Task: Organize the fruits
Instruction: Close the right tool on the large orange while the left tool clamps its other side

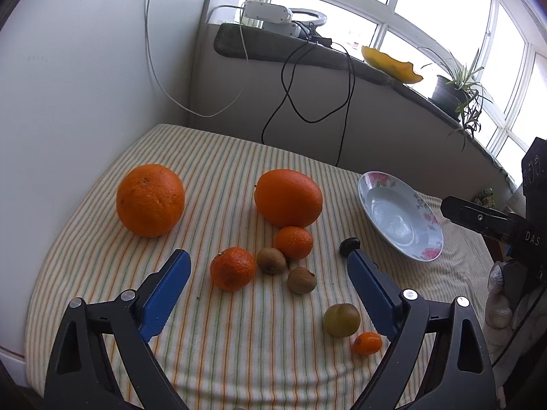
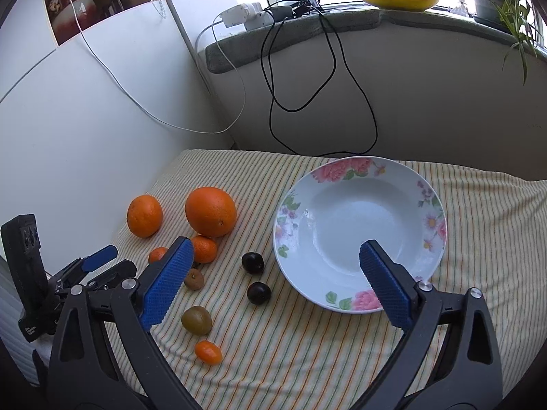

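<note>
Striped cloth [image 2: 342,358], scattered fruit, plate [image 2: 434,205], left claw [image 1: 268,275] spread, right claw [image 2: 275,263] spread

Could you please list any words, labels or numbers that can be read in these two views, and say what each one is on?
"DAS" – white letters on the black body of the right gripper, seen from the left wrist view.
Round embossed marks on the black box above it: too dark to read.
Small white print on the black body behind the left gripper, right wrist view: too small to read.
Nothing legible on the plate or fruits.
</note>
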A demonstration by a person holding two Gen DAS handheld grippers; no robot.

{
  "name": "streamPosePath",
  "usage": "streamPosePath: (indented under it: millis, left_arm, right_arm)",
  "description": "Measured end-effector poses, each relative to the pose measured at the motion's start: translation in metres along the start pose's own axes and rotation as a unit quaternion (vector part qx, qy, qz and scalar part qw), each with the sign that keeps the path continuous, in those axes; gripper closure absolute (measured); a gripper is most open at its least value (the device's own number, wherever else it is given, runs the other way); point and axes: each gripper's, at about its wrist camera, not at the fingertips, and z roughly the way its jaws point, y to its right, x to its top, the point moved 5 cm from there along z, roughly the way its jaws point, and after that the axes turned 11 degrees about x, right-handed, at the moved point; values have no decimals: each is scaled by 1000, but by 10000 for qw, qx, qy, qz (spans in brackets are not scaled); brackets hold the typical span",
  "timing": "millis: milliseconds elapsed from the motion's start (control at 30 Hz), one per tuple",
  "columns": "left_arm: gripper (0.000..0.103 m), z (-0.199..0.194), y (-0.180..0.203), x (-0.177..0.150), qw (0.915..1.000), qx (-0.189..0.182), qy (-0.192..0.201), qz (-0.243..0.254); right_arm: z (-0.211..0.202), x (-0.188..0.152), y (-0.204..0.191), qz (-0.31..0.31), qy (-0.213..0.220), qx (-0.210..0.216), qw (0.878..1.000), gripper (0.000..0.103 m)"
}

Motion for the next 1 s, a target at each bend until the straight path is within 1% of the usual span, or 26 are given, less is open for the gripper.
streamPosePath:
  millis: [133,200,267,367,467,600,667,700,767,900,1000]
  left_arm:
    - [12,11,6,9,9998,-173,-59,-20]
    - [13,18,8,11,9996,-263,-133,-47]
    - [17,27,11,13,9989,-390,-235,-77]
    - [17,39,13,16,9979,-509,-368,-158]
    - [18,50,13,17,9964,-616,-510,-271]
    - [20,60,13,20,9948,-720,-622,-371]
    - [20,65,14,21,9939,-773,-670,-402]
    - [20,67,14,22,9937,-788,-691,-410]
    - [24,71,16,23,9930,-825,-739,-412]
    - [26,82,18,24,9913,-889,-854,-451]
    - [30,87,19,25,9900,-947,-927,-490]
  right_arm:
    - [27,16,-2,73,-287,416,9987,7]
    - [42,24,-5,134,-472,650,9967,13]
    - [56,31,-8,165,-606,779,9950,16]
    - [77,39,-16,69,-816,925,9923,17]
    - [101,42,-23,25,-1122,1061,9880,23]
    - [126,43,-26,115,-1426,1144,9831,28]
    - [135,44,-25,173,-1519,1169,9813,29]
    - [138,44,-25,198,-1562,1189,9803,30]
    - [146,43,-26,198,-1653,1212,9786,30]
    - [158,39,-29,184,-1821,1194,9758,30]
    - [164,37,-31,123,-1910,1194,9742,30]
